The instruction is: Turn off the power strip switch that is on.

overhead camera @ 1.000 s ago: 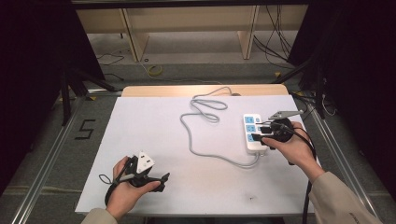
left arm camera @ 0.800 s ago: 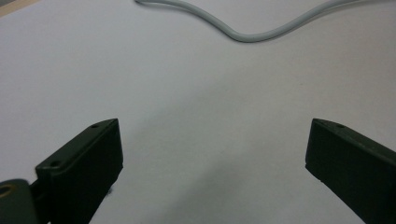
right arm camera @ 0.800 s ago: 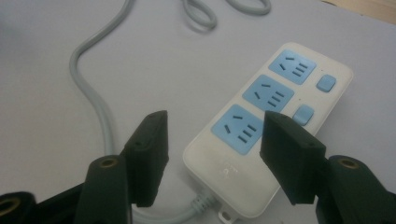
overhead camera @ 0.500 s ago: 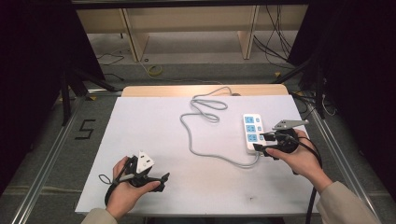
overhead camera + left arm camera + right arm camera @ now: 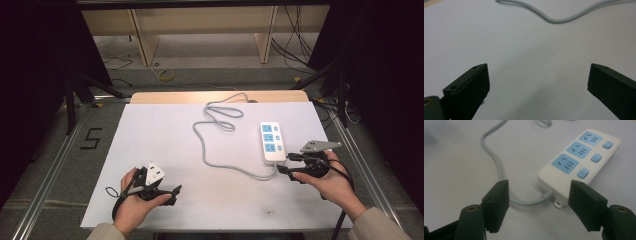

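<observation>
A lab test bay: aluminium rail frame [image 5: 47,172], black curtains [image 5: 35,60], floor cables [image 5: 295,30]

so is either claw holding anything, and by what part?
Nothing held. Left claw open over bare table; right claw open, short of the power strip.

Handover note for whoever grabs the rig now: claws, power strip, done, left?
Right claw: open, empty, just short of the power strip at its cable end, not touching.
Left claw: open, empty, low over the white table, near left.
Strip lies flat at right; its grey cable loops toward the far edge, plug end unclear.
Done: nothing gripped. Left: probably grasp the strip or cable.
</observation>
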A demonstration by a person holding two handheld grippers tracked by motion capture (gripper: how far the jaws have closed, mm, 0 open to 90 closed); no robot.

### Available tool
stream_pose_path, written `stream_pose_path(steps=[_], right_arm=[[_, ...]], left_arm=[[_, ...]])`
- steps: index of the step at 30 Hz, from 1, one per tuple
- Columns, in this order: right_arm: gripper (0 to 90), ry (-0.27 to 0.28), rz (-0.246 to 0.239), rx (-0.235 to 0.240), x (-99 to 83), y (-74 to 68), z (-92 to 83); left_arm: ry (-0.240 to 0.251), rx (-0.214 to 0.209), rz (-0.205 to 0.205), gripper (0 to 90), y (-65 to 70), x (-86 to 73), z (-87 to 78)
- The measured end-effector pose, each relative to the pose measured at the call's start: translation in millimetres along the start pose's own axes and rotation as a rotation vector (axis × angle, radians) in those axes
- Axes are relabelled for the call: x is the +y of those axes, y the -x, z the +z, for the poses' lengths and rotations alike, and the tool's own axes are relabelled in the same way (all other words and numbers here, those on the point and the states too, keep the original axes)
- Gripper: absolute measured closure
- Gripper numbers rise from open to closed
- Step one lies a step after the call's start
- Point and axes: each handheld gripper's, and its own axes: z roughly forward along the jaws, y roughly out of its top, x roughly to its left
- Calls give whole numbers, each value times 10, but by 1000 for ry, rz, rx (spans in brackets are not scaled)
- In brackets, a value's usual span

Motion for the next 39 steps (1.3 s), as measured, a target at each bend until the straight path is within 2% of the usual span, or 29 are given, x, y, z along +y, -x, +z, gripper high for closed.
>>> stream_pose_path(steps=[13, 19, 34, 39], right_arm=[[305, 17, 1, 14, -282, -19, -189], [304, 24, -2, 20, -398, -88, -218], [297, 65, -12, 20, -442, -121, -287], [294, 75, -5, 25, -437, -117, -291]], left_arm=[[0, 4, -1, 35, 0, -3, -3], [1, 3, 3, 36, 4, 3, -6], [0, 0, 7, 37, 7, 11, -3], [11, -15, 6, 37, 47, 36, 1]])
